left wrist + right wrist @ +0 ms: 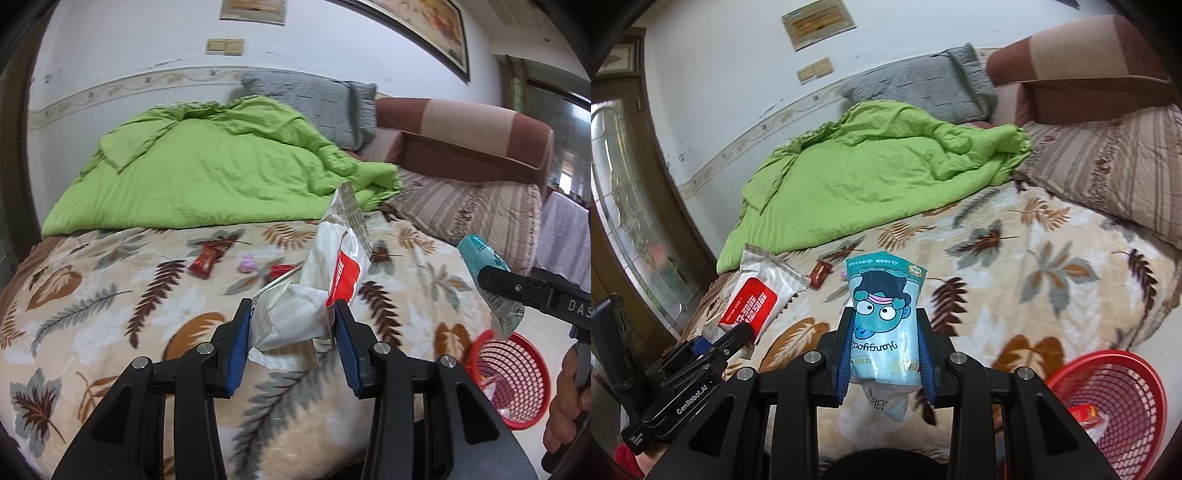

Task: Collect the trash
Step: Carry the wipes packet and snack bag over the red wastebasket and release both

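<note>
Bedding fills both views: a bed (pixel 110 332) with a leaf-pattern blanket, and on its far side a green quilt (pixel 207 173) lies crumpled against the wall. On the blanket, left of the middle in the left wrist view, lie a small red wrapper (pixel 205 262), then a little pink piece (pixel 246 264), and one more red piece (pixel 280 268), which is partly hidden; what kind of thing the pink piece is, I cannot tell.

Next, in the centre of this view, the left gripper (pixel 291 325) is clamped on a white packet (pixel 325 273) with a red label. The packet stands up between the blue pads and is lifted above the blanket. In the right wrist view the same gripper and packet show at the lower left.

Further right, the right gripper (pixel 885 347) is closed on a blue snack bag (pixel 884 314) with a cartoon face. The bag is held upside down, above the blanket, with its crumpled end hanging under the pads. In the left wrist view this bag appears at the right edge, above the basket.

At the far right a red mesh basket (pixel 1123 391) stands on the floor beside the bed. Inside it some red and white trash (pixel 1087 413) is visible. Behind, a striped pillow (pixel 1108 158) and a grey pillow (pixel 923 85) lie near the headboard.
</note>
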Motion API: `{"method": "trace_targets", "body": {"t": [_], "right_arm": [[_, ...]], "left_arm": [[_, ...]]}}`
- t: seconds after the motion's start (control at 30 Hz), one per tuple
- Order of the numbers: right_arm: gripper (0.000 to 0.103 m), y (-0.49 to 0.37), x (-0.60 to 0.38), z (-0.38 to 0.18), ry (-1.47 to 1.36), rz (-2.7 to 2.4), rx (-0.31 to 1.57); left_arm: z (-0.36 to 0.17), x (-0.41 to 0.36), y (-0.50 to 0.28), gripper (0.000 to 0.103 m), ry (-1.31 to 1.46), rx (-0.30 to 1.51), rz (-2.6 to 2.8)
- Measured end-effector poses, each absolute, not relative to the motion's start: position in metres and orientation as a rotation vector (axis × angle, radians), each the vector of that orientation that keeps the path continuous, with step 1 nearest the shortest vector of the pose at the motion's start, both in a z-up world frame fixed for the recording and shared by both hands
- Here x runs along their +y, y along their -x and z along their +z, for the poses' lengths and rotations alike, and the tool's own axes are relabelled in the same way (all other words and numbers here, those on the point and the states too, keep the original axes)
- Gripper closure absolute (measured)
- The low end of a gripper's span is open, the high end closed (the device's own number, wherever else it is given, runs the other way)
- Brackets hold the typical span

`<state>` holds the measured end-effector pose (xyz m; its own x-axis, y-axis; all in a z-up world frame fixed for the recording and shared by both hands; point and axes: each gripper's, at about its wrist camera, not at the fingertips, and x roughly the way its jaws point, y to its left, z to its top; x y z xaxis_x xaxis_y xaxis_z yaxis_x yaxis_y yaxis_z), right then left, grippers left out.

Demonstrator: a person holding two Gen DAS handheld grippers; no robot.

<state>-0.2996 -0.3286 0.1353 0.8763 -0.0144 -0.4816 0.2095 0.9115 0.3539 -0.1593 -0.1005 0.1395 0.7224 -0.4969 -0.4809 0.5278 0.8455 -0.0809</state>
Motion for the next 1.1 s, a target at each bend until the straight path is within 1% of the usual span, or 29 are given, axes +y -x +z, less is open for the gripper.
{"method": "trace_targets", "body": {"t": [0.37,0.73,1.07,1.1], "right_arm": [[0.07,0.353,-0.383,0.136,-0.478,-0.246,0.461],[0.07,0.394,-0.428,0.131,-0.531,-0.353,0.45],[0.07,0.431,-0.466,0.108,-0.623,-0.443,0.469],[0.07,0.433,-0.469,0.105,-0.633,-0.449,0.475]], "left_arm": [[0.137,-0.094,0.123,0.062,-0.112,0.525,-0.694],[0.127,-0.114,0.099,0.062,-0.15,0.555,-0.835],[0.099,-0.166,0.105,0.061,-0.179,0.663,-0.983],[0.097,-0.175,0.115,0.061,-0.184,0.672,-0.991]]}}
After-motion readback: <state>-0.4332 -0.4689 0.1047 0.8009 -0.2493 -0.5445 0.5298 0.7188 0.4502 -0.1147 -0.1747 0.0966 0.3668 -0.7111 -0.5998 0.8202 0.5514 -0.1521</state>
